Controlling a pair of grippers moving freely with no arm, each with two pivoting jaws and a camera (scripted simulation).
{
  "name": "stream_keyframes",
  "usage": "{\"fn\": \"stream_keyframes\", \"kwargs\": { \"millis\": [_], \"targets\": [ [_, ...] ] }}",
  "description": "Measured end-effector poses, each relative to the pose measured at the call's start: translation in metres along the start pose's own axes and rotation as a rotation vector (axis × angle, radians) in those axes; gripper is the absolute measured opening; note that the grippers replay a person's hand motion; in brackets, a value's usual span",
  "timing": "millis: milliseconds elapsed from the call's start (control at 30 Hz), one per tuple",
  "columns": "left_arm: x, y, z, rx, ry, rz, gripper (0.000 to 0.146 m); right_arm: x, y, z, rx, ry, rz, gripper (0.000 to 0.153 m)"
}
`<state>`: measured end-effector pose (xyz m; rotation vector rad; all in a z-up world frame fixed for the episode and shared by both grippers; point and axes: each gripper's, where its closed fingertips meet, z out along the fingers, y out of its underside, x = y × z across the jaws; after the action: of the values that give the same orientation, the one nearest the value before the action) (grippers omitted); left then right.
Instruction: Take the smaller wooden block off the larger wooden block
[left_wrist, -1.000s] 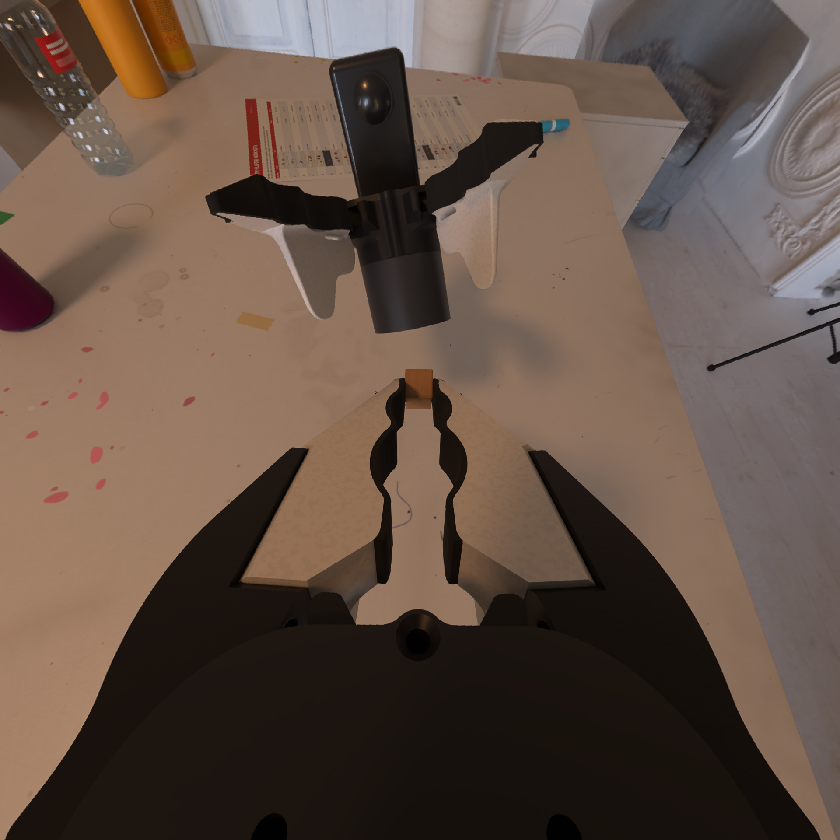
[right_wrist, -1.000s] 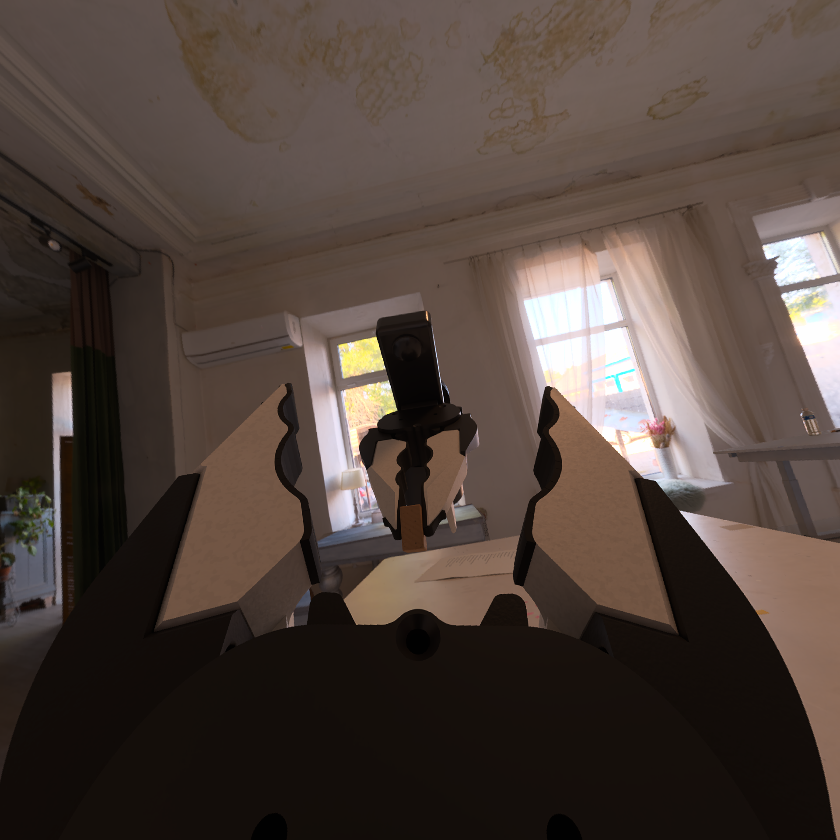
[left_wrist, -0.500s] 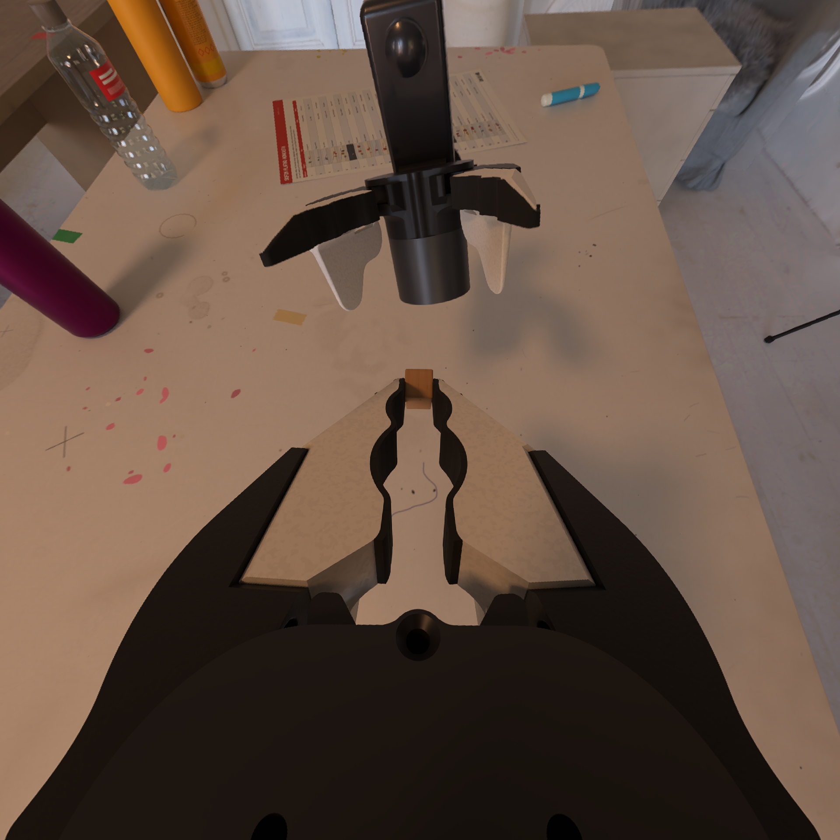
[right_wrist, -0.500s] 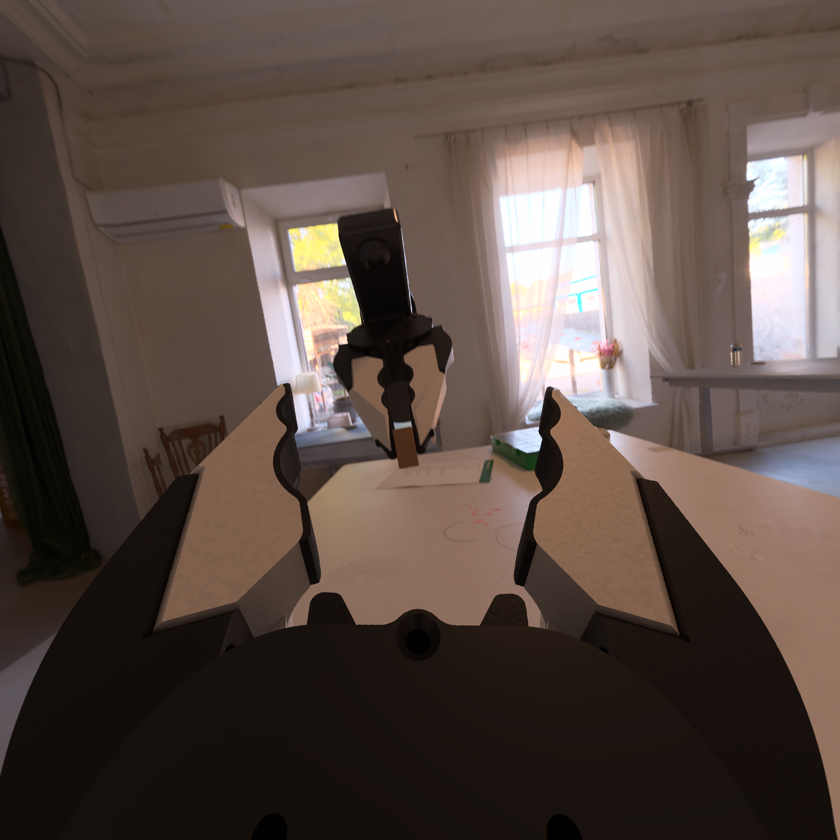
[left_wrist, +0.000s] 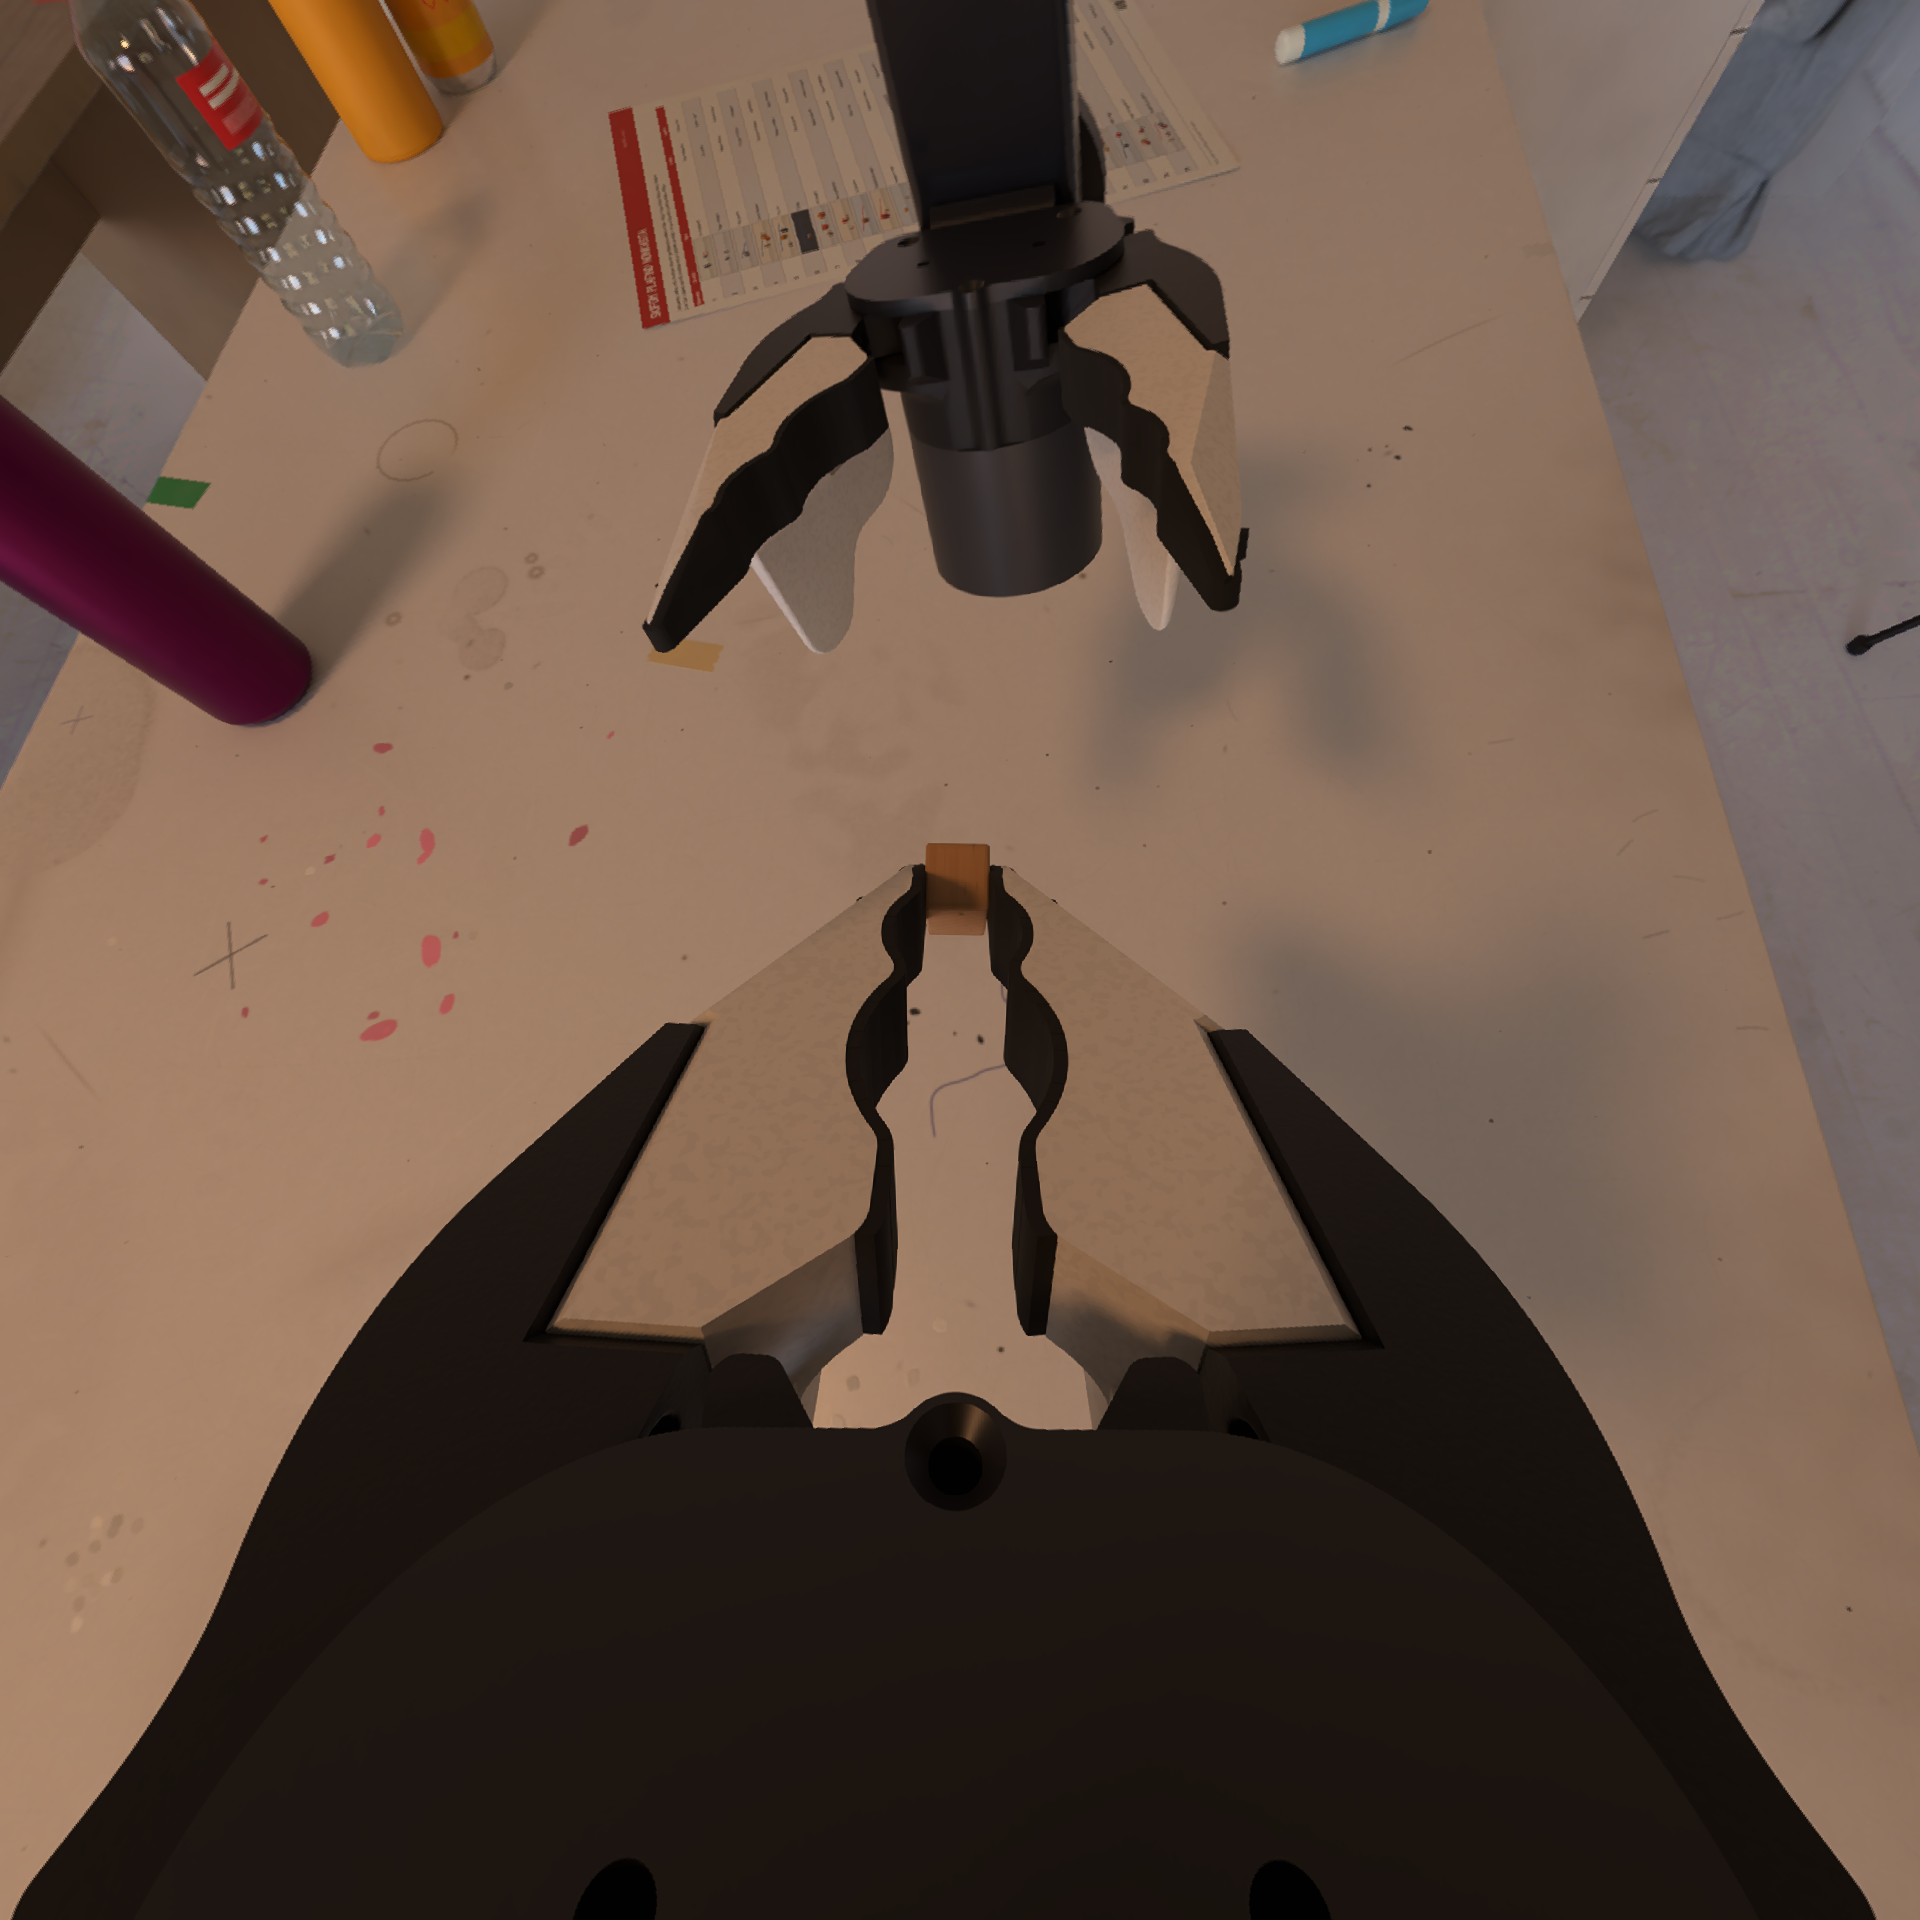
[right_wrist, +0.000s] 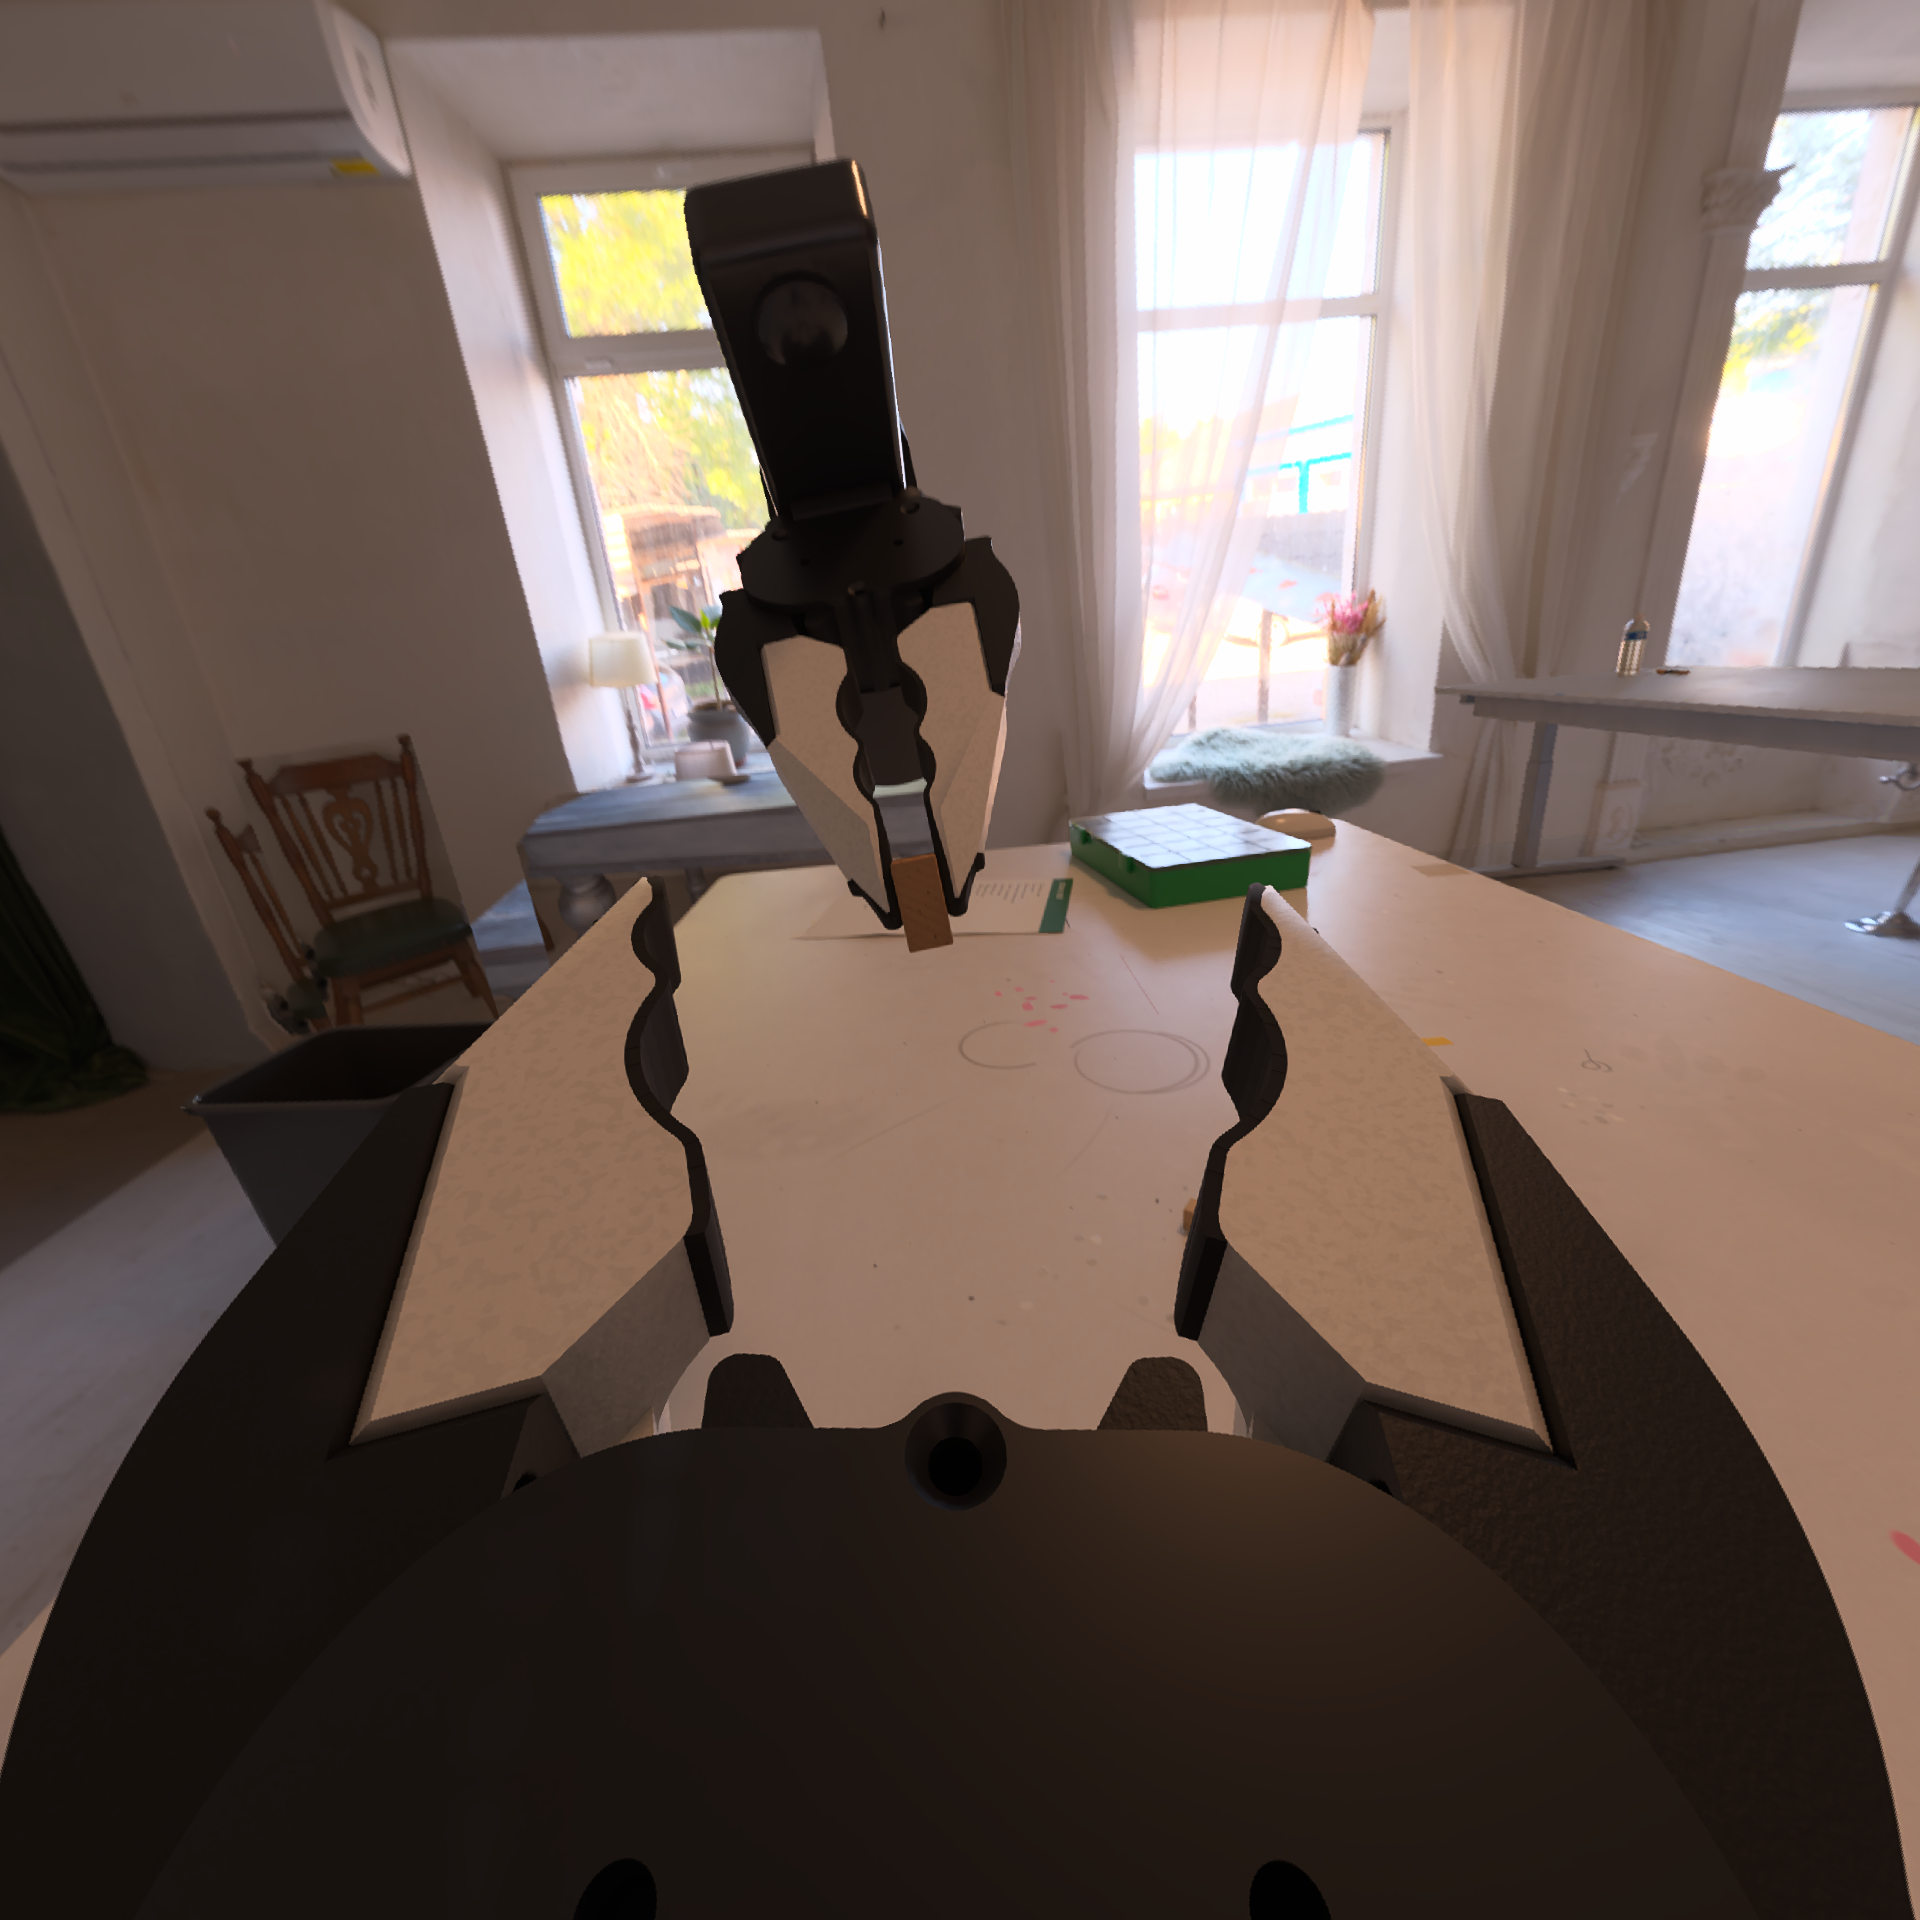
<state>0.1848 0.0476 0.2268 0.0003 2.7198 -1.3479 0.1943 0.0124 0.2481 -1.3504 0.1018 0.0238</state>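
Note:
My left gripper (left_wrist: 956, 883) is shut on a small tan wooden block (left_wrist: 956, 888), held at its fingertips above the table (left_wrist: 1351, 831). In the right wrist view the same block (right_wrist: 923, 920) hangs upright from the left gripper (right_wrist: 925, 909), clear of the tabletop. My right gripper (right_wrist: 954, 899) is open and empty, facing the left one across the table. In the left wrist view it (left_wrist: 940, 613) hovers beyond the block with its jaws wide apart. No second wooden block shows in either view.
A purple cylinder (left_wrist: 156, 613), a clear bottle (left_wrist: 249, 197) and orange cylinders (left_wrist: 364, 73) stand at the left. A printed sheet (left_wrist: 769, 197) and a blue marker (left_wrist: 1351, 21) lie far off. A green box (right_wrist: 1190, 852) sits behind the left gripper. A dark bin (right_wrist: 312, 1101) stands beside the table.
My right gripper has tipped down from facing the ceiling to facing the tabletop and has come closer to the left gripper. The left gripper still holds the block.

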Motion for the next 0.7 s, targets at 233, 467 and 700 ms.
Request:
{"fn": "stream_keyframes", "kwargs": {
  "millis": [233, 467, 700],
  "targets": [
    [-0.009, -0.015, -0.014, 0.024, -0.080, 0.051, 0.011, 0.004, 0.019, 0.006, -0.104, 0.051, -0.018, 0.107],
    [-0.014, 0.002, -0.013, -0.085, -0.134, 0.103, 0.011, 0.008, 0.021, 0.010, -0.111, 0.083, -0.037, 0.107],
    [-0.013, 0.014, -0.014, -0.110, -0.137, 0.201, 0.011, 0.008, 0.035, 0.013, -0.268, 0.109, -0.080, 0.107]
  ]
}}
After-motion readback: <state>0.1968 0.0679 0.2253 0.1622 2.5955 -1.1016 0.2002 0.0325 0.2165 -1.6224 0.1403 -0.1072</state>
